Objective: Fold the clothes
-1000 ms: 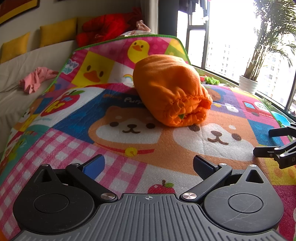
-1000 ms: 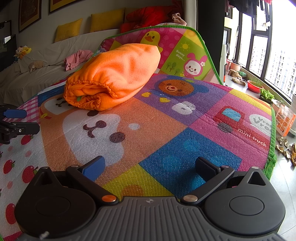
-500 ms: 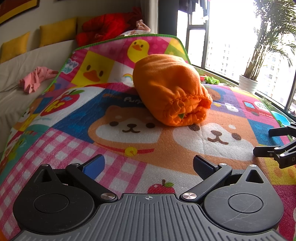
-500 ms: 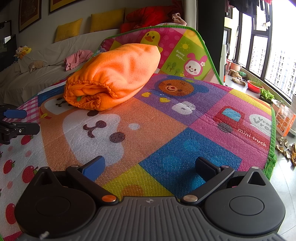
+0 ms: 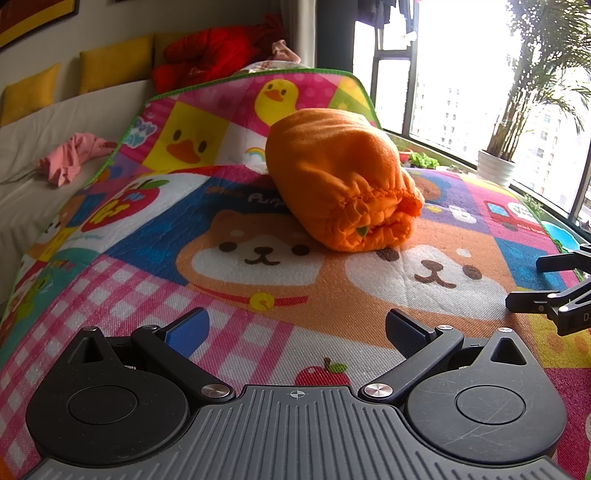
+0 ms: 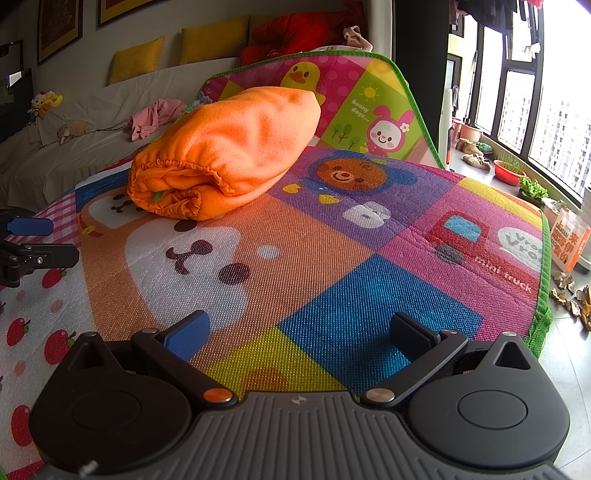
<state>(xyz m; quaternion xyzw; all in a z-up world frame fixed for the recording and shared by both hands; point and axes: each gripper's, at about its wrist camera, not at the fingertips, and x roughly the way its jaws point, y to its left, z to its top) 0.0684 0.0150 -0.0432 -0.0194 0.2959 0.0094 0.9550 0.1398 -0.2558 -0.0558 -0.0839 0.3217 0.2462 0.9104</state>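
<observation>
Orange fleece garment (image 5: 340, 177) lies folded into a thick bundle on the play mat (image 5: 258, 280); left tongs (image 5: 295, 328) and right tongs (image 6: 297, 330) hang apart, empty, so folding looks finished.

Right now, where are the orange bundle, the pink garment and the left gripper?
Orange bundle (image 5: 332, 173): left wrist view, its top fold.
Pink garment (image 6: 157, 117): right wrist view, crumpled middle.
Left gripper (image 5: 295, 328): left wrist view, between its open fingertips.

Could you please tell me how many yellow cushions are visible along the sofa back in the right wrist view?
2: one yellow cushion at the left and a second yellow cushion further right beside the red bundle; it may hide more.
</observation>
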